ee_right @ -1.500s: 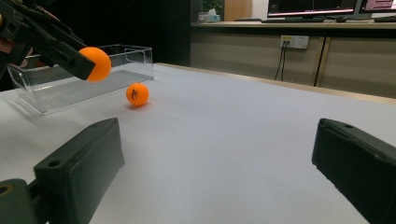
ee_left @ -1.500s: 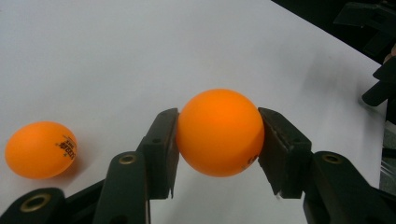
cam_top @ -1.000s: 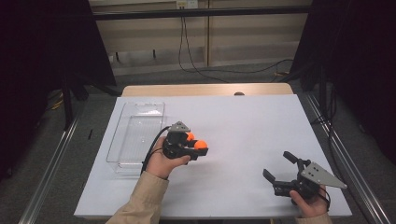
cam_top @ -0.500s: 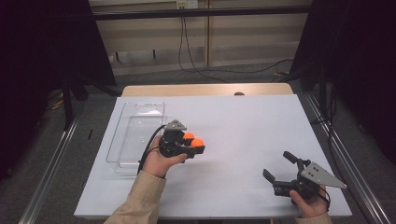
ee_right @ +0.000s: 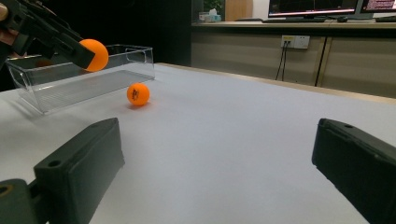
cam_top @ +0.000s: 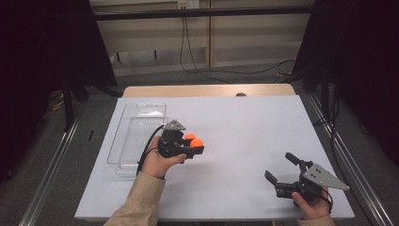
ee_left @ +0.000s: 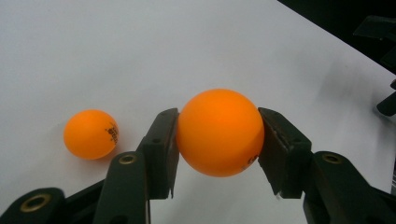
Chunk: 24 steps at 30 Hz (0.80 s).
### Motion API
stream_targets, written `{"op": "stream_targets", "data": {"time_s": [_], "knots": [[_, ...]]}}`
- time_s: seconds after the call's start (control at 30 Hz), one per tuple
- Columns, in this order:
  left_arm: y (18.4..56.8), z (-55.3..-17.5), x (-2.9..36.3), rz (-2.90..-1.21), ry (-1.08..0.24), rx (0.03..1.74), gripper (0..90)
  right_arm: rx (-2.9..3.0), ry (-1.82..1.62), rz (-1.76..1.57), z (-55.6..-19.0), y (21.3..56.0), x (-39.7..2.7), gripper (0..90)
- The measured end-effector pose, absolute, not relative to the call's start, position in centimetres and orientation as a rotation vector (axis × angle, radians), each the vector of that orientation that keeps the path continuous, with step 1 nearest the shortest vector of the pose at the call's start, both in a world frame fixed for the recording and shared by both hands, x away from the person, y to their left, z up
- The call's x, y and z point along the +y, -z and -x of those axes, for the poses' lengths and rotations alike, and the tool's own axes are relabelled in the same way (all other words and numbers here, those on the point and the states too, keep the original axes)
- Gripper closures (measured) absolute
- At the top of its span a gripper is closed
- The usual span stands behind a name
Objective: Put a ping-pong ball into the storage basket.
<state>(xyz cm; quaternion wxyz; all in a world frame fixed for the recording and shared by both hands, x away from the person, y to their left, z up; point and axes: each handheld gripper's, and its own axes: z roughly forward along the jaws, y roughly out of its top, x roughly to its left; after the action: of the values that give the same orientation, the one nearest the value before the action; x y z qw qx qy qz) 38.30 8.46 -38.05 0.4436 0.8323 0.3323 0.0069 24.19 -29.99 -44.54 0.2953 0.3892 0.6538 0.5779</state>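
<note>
With the left tool [ee_left: 217, 135] clamped on one smooth orange plastic ball [ee_left: 219, 132] just above the white bench [cam_top: 244, 136], carry it level over the clear rectangular plastic tray's [cam_top: 136, 123] near wall before letting go, while the right tool [cam_top: 282, 172] rests wide open and empty.

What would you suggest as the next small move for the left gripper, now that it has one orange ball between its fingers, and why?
Probably carry it sideways over the clear tray and release there. The left gripper is shut on the held ball, lifted off the white table, and the tray sits just beside it. The second ball lies on the table and the right gripper waits open.
</note>
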Motion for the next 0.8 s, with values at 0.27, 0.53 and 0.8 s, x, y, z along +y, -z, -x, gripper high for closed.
{"op": "stream_targets", "data": {"time_s": [0.27, 0.53, 0.8], "knots": [[37.8, -38.4, 8.8, -2.067, -0.038, 0.831, 50.8, 1.74, -1.537, -1.037, -24.2, 44.5, -30.0, 1.4], [37.8, -38.5, 9.2, -2.063, -0.03, 0.842, 50.8, 1.742, -1.537, -1.035, -24.2, 44.5, -30.0, 1.4], [37.7, -38.6, 9.5, -2.056, -0.032, 0.857, 50.9, 1.742, -1.537, -1.036, -24.2, 44.6, -30.0, 1.5]]}}
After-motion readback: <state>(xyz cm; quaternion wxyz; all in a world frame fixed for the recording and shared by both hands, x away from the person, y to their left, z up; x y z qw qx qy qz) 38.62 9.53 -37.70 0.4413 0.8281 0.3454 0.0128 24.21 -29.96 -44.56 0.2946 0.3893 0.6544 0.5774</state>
